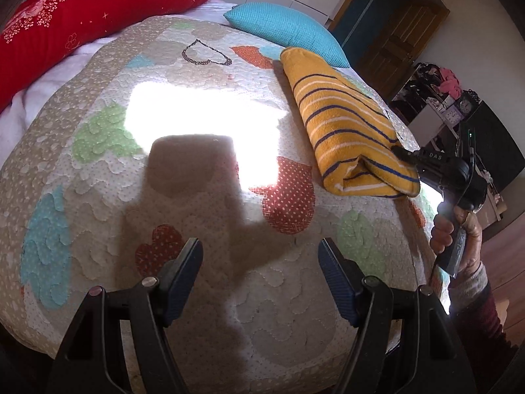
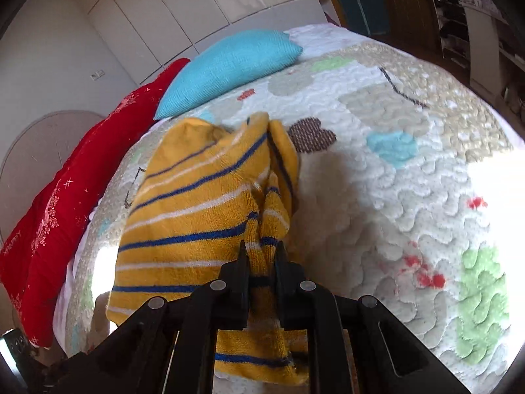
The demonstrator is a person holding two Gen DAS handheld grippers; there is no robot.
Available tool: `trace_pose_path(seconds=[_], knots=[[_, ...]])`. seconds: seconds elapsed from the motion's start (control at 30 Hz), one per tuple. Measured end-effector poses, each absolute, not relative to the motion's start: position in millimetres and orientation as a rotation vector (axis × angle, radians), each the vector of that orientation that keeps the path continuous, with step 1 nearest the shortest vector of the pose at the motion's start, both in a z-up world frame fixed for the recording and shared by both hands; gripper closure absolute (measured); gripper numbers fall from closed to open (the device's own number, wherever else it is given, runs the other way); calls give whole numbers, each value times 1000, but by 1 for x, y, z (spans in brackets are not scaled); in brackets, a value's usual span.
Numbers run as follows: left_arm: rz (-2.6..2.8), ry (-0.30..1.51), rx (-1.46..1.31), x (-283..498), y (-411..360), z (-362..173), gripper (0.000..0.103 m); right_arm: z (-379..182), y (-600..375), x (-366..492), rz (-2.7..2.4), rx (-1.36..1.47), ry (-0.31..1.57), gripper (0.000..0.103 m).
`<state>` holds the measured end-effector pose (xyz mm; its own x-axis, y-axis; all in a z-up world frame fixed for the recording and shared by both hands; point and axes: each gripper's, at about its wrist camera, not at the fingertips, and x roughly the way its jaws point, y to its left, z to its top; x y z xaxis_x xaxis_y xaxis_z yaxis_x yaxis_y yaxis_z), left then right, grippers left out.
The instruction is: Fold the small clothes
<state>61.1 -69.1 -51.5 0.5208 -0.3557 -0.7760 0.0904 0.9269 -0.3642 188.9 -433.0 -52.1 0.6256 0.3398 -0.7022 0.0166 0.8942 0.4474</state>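
A yellow striped cloth (image 1: pixel 347 124) is lying folded on the quilt (image 1: pixel 197 197) of a bed, close to the quilt's right edge as the left camera sees it. The right gripper (image 2: pixel 261 252) is pinching the near end of the cloth — its two fingers are pressed together with the yellow fabric bunched between them. A hand (image 1: pixel 456 236) in a sleeve is holding that gripper's handle. The left gripper (image 1: pixel 261 256) is hanging over a bare part of the quilt, well apart from the cloth, and its blue pads (image 1: pixel 338 279) are standing spread with nothing between them. A bright patch of sun is falling on the quilt — a dark shadow is lying across it. A blue pillow (image 1: pixel 288 29) is sitting just past the far end of the cloth, and a red pillow (image 1: pixel 98 10) is lying near it.
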Motion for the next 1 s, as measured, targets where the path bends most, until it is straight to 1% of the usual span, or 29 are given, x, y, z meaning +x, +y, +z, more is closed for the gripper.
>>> trace_pose_path(seconds=[0.03,0.07,0.1,0.17,0.23,0.27,0.33,0.37,0.4,0.43,0.53,0.63,0.7,0.73,0.77,0.8,0.87,0.9,1.0], knots=[[-272,999,-297,64,-73,-52,31,-58,-435,188,182,447,897,78],[-270,1002,-297,67,-77,-51,31,-59,-438,186,166,448,898,64],[-266,1001,-294,68,-80,-49,31,-56,-441,183,150,452,884,60],[-265,985,-278,69,-86,-43,31,-37,-448,174,120,443,811,60],[-260,970,-246,69,-92,-40,29,-11,-450,163,59,393,706,60],[-255,966,-232,70,-95,-39,28,1,-449,160,52,378,657,57],[-252,971,-212,69,-102,-42,28,21,-439,160,86,358,587,44],[-255,976,-211,68,-104,-43,28,27,-430,165,110,342,568,30],[-258,979,-211,66,-107,-44,28,29,-420,173,154,326,566,19],[-261,977,-208,65,-110,-44,28,28,-409,185,217,314,588,17],[-261,934,-173,55,-118,-36,28,12,-386,226,281,293,681,17],[-255,886,-123,47,-122,-27,25,-14,-391,265,336,420,785,18],[-247,867,-97,44,-121,-25,22,-38,-402,289,264,447,855,20],[-239,863,-88,43,-121,-25,22,-54,-408,300,147,401,915,17],[-232,863,-83,42,-119,-26,22,-72,-414,310,98,397,984,2],[-227,867,-84,42,-117,-28,22,-83,-425,312,111,468,996,2],[-224,875,-98,42,-110,-32,22,-70,-436,297,88,530,931,6],[-221,878,-104,42,-108,-34,22,-57,-435,285,56,503,889,12],[-207,888,-113,44,-101,-39,22,-12,-416,237,96,378,715,23]])
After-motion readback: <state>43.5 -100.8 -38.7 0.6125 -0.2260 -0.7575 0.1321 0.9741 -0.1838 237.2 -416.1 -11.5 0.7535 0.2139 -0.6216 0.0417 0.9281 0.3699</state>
